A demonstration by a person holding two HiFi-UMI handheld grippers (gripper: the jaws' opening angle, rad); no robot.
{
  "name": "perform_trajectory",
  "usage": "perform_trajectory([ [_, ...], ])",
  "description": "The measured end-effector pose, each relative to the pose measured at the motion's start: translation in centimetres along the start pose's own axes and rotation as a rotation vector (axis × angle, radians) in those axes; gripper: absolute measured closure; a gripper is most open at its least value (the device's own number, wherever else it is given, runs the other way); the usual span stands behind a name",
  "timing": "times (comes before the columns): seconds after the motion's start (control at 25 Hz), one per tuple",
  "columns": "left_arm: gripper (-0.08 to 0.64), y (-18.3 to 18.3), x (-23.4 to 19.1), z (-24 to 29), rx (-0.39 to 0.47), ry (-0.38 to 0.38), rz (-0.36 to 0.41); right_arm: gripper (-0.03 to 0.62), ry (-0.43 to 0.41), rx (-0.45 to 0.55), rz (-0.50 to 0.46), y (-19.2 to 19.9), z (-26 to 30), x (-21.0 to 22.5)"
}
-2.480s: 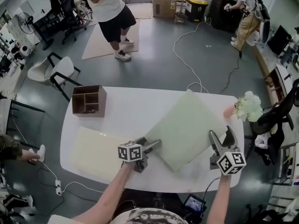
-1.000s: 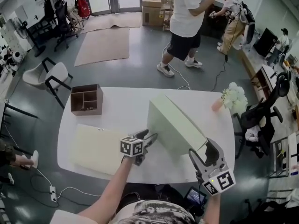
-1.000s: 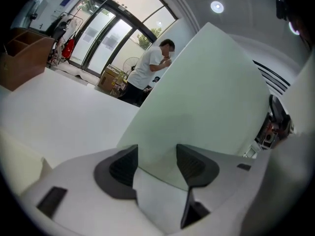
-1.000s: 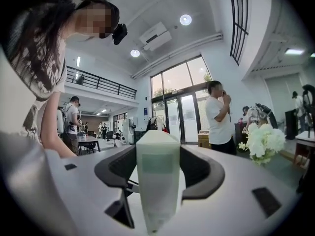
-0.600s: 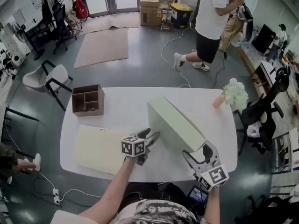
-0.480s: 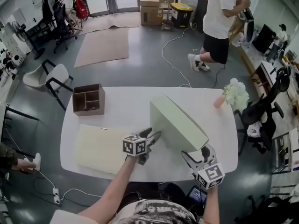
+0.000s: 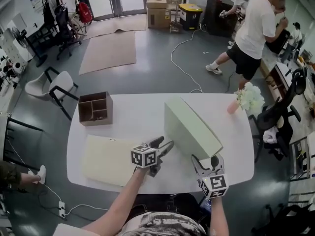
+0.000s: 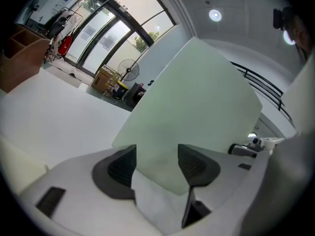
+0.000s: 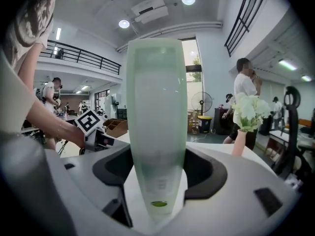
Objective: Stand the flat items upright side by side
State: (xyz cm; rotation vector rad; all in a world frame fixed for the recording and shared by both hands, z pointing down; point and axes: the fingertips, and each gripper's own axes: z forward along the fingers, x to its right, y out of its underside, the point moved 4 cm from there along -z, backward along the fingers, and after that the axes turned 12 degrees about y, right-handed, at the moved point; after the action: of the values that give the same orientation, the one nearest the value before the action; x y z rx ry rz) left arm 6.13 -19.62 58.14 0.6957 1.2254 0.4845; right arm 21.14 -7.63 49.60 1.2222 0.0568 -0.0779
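White table (image 7: pixel 133 127) in an open workshop with a grey floor; a person (image 7: pixel 253 31) walks past behind it. On the table the green board (image 7: pixel 189 127) stands upright on its long edge, running from the far middle toward the near right. The cream board (image 7: pixel 106 159) lies flat at the near left, well apart from the green one. A brown box (image 7: pixel 95 108) sits at the far left and a vase (image 7: pixel 233 106) of white flowers at the far right.

Both grippers meet the green board at its near end. The right gripper (image 7: pixel 205 159) comes at the end edge head-on. In the right gripper view the board (image 9: pixel 156 107) rises edge-on straight up between the jaws, and the dark pads (image 9: pixel 199 173) lie against its two faces. The jaws have just been opening a little, yet they pinch the board across its thickness.

The left gripper (image 7: pixel 166 147) is at the board's left face, low down, just beside the near corner. In the left gripper view the broad face (image 8: pixel 197 112) tilts away up and to the right, and only the lower corner dips between the jaws. They stand spread and have just been opening further – the corner is between the pads (image 8: pixel 120 168), but they do not clamp it. The cream board lies just left of this gripper, untouched.
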Motion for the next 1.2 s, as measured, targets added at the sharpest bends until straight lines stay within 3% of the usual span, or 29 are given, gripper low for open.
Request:
perform_trajectory([
  [0.56,0.301,0.1,0.8,-2.3,0.016,0.001,0.014,0.279,0.481,-0.032,0.143,-0.3,2.0,4.3],
  [0.76,0.302,0.3,0.9,-3.0,0.019,0.007,0.011,0.278,0.617,-0.034,0.179,-0.5,2.9,5.7],
  [0.92,0.301,0.4,1.1,-3.7,0.011,0.009,0.023,0.278,0.677,-0.037,0.203,-0.5,3.3,6.5],
  [1.2,0.301,0.5,1.3,-4.1,0.021,0.006,0.022,0.278,0.663,-0.034,0.194,-0.5,3.5,6.6],
])
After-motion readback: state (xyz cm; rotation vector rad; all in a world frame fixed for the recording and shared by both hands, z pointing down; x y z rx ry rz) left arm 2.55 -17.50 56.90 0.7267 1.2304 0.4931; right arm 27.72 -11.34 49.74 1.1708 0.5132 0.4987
